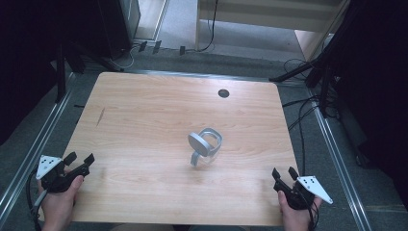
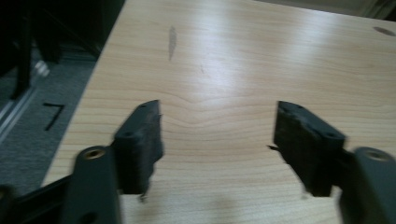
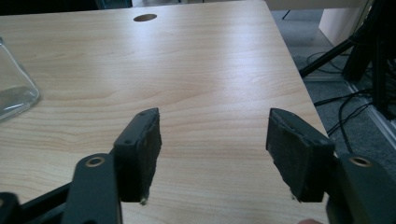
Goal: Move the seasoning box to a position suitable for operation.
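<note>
A clear glass jar point(image 1: 209, 146) with a grey metal clasp lid point(image 1: 197, 144) swung open stands near the middle of the wooden table point(image 1: 144, 110). Its glass base point(image 3: 14, 88) shows at the left edge of the right gripper view. My left gripper point(image 1: 79, 158) rests at the table's near left edge, open, with nothing between its fingers point(image 2: 140, 144). At the near right corner my right gripper point(image 1: 285, 172) is open too, its pads point(image 3: 140, 151) apart over bare wood. Both grippers are well away from the jar.
A round cable hole point(image 1: 223, 93) sits near the table's far edge. A dark scuff point(image 1: 100, 117) marks the left part of the top. Cables and stand legs point(image 1: 312, 72) lie on the floor at right; metal rails point(image 1: 29, 154) run along both sides.
</note>
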`<state>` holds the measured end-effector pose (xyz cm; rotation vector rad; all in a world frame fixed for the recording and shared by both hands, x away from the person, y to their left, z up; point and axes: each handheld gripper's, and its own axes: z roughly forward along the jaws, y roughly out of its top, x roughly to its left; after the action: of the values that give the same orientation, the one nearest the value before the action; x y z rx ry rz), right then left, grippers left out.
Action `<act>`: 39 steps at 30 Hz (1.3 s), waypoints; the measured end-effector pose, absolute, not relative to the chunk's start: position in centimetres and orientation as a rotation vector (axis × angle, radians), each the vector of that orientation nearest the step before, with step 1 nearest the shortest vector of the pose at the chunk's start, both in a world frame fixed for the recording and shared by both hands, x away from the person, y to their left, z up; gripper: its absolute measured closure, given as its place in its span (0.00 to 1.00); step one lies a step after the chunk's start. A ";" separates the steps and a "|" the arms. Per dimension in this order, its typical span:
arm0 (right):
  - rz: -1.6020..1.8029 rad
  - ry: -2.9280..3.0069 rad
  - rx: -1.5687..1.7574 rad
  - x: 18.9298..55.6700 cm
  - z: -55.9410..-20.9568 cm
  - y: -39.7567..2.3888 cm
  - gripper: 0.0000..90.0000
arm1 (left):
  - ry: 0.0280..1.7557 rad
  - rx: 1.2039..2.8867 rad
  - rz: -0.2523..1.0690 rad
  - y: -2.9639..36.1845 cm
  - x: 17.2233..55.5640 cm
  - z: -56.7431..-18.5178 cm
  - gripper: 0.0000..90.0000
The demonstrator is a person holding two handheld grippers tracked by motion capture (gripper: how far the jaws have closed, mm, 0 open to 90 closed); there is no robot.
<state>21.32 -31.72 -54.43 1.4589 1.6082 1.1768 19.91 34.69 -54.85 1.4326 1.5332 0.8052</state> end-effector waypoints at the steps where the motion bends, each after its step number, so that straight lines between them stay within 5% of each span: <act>1: 1.177 1.603 1.456 21.3 -54.3 -31.6 0.47 | 1.535 1.437 0.819 34.6 19.9 -54.8 0.43; 5: 1.241 1.606 1.427 21.1 -53.7 -30.8 0.75 | 1.517 1.454 0.813 33.6 19.8 -54.4 0.64; 9: 1.258 1.676 1.397 21.8 -53.2 -29.5 0.85 | 1.481 1.506 0.748 31.3 20.3 -53.7 0.88; 13: 1.285 1.691 1.442 22.8 -53.1 -28.0 0.99 | 1.424 1.563 0.636 28.0 21.4 -53.4 0.99; 26: 1.386 1.834 1.348 25.6 -52.3 -23.0 1.00 | 1.144 1.740 0.365 15.5 23.3 -52.1 1.00; 39: 1.420 1.891 1.295 29.0 -51.5 -18.9 1.00 | 0.903 1.800 0.237 7.5 22.7 -51.7 1.00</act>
<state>28.98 -18.90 -51.51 1.2951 1.8908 1.4197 22.69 7.50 -51.71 1.7997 0.9031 0.2373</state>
